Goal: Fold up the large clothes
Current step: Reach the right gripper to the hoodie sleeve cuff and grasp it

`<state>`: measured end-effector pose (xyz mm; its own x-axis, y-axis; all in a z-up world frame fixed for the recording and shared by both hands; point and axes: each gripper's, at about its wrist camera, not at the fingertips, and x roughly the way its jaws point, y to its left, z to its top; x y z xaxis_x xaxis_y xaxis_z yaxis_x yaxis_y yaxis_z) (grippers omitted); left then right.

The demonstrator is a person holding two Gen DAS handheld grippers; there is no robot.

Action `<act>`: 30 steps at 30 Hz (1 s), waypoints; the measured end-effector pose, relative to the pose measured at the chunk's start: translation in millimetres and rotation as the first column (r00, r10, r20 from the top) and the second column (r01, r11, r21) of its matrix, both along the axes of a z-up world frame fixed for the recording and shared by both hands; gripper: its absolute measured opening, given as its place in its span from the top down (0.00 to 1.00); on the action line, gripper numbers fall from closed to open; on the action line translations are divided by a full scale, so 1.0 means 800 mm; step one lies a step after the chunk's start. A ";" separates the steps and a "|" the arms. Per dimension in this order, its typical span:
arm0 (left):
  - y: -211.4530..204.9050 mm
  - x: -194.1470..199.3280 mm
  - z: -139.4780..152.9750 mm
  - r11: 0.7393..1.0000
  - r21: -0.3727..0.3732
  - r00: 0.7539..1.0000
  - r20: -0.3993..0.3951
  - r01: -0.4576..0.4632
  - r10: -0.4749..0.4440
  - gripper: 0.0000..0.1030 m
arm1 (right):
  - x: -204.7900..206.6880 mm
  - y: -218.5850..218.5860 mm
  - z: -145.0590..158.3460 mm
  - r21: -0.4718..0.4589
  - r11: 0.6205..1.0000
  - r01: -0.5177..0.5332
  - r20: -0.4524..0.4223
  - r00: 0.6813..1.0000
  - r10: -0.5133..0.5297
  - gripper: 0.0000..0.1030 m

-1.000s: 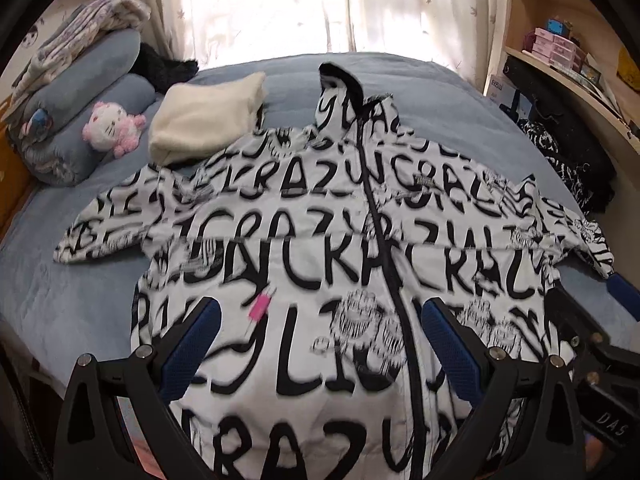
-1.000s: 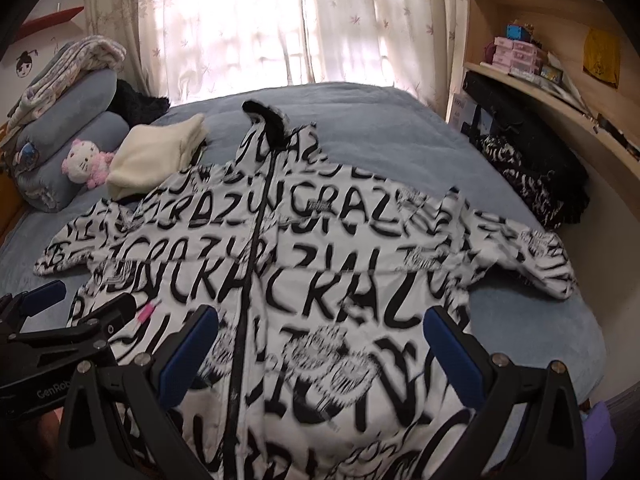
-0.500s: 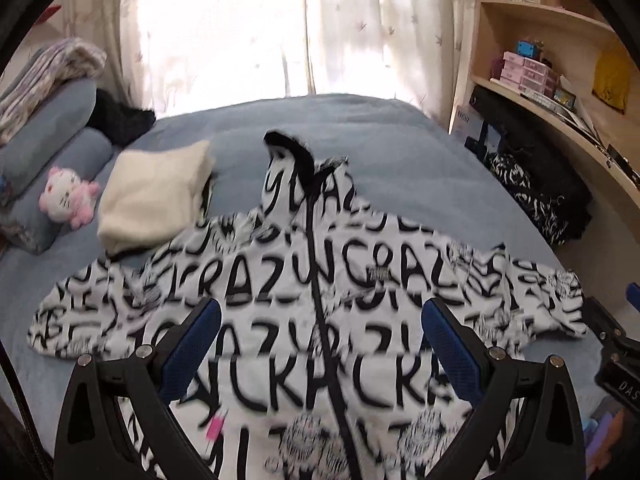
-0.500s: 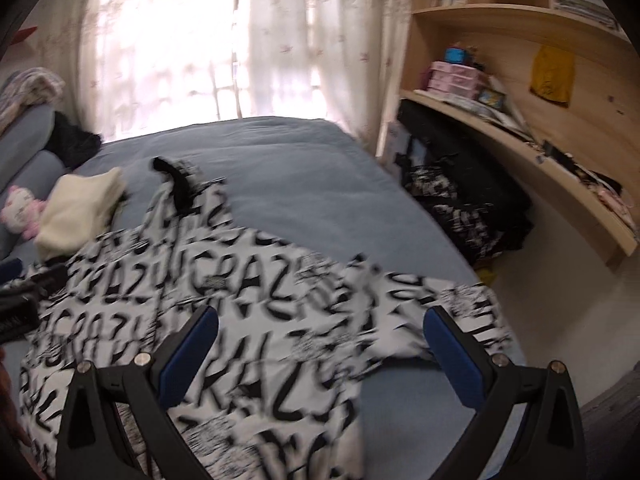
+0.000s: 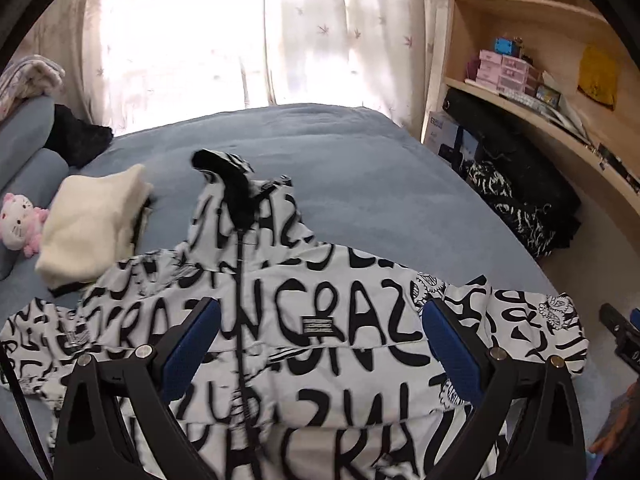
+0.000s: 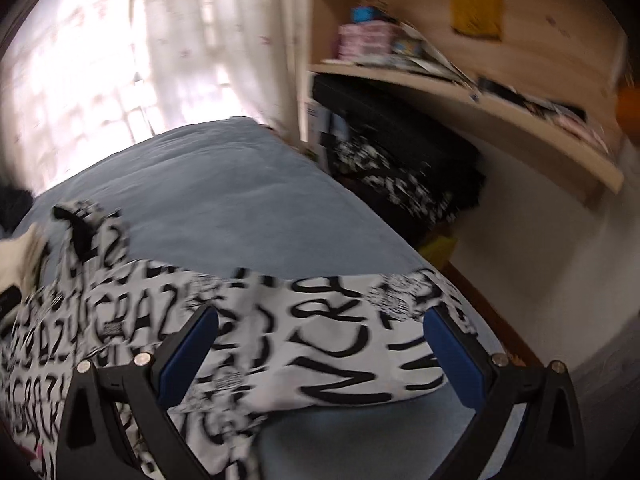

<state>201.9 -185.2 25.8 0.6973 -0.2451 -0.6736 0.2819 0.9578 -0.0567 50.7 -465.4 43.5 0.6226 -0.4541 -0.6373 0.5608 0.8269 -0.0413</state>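
Jacket (image 5: pixel 320 320): lying spread on the bed (image 5: pixel 360 184), hood toward the window edge.
Left gripper (image 5: pixel 316 340): hovering above the chest, jaws apart.
Right gripper (image 6: pixel 320 344): hovering above the sleeve (image 6: pixel 340 344), jaws apart.

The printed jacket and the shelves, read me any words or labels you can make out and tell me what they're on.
"CRAZ": large black letters across the chest of the jacket, repeated in pieces elsewhere.
Small striped patch on the jacket: too small to read.
White box beside the bed: print too small.
Shelf items: unreadable.
Right wrist view: lettering blurred.
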 end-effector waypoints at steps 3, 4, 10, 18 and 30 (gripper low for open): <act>-0.025 0.012 -0.029 1.000 -0.009 0.999 -0.039 0.022 -0.022 0.03 | -0.006 -0.049 -0.024 0.072 0.996 0.059 -0.008 0.998 -0.059 0.01; -0.036 0.016 -0.041 1.000 -0.009 0.998 -0.058 0.026 -0.026 0.03 | -0.008 -0.059 -0.031 0.099 0.992 0.072 -0.015 0.997 -0.071 0.01; -0.091 0.027 -0.105 0.998 -0.003 0.985 -0.160 0.061 -0.061 0.03 | -0.030 -0.154 -0.097 0.348 0.918 0.192 -0.046 0.981 -0.188 0.08; -0.141 0.028 -0.157 0.993 -0.006 0.957 -0.269 0.114 -0.112 0.03 | -0.056 -0.222 -0.166 0.587 0.774 0.235 -0.035 0.963 -0.266 0.12; -0.176 0.017 -0.176 0.986 -0.033 0.951 -0.259 0.163 -0.166 0.03 | -0.084 -0.249 -0.185 0.712 0.637 0.297 -0.088 0.937 -0.339 0.29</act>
<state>215.6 -326.1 -115.3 0.4474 -0.3499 -0.8231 0.4096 0.8983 -0.1593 -16.1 -664.7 -104.3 0.5667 -0.0584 -0.8219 0.7784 0.3650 0.5108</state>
